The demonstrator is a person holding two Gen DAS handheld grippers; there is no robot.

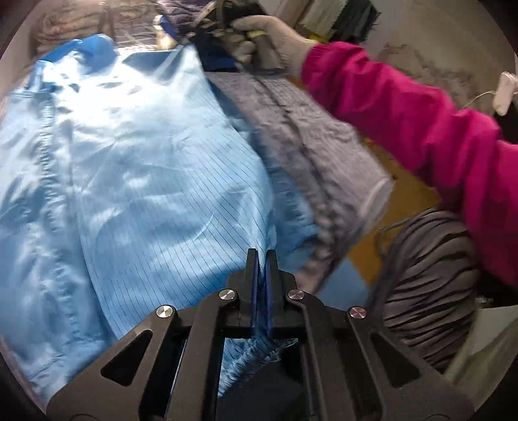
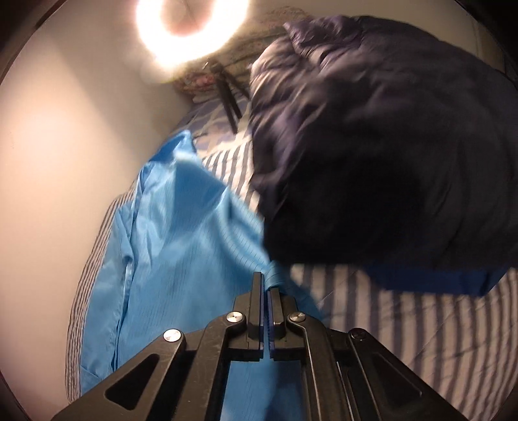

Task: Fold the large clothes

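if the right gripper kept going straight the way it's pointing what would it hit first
Probably the dark navy jacket, which fills the view just ahead of the right gripper; the gripper is already shut on the light blue garment. Depth is hard to judge.

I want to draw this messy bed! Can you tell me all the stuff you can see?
Thin garment: one, light blue with fine dark lines, spread across the bed and pinched at two spots.
Puffy jacket: one, dark navy, lying on the bed beside the blue garment.
Bedsheet: one, blue and white stripes, under the clothes.
Ring light: one, glowing white, on a black tripod by the wall.
Wall: plain pale, beside the bed.
Sleeve: one, bright pink, on the person's arm.
Right hand: grey glove, gripping its tool.
Left gripper: black, jaws shut on blue cloth.
Right gripper: black, jaws shut on blue cloth.
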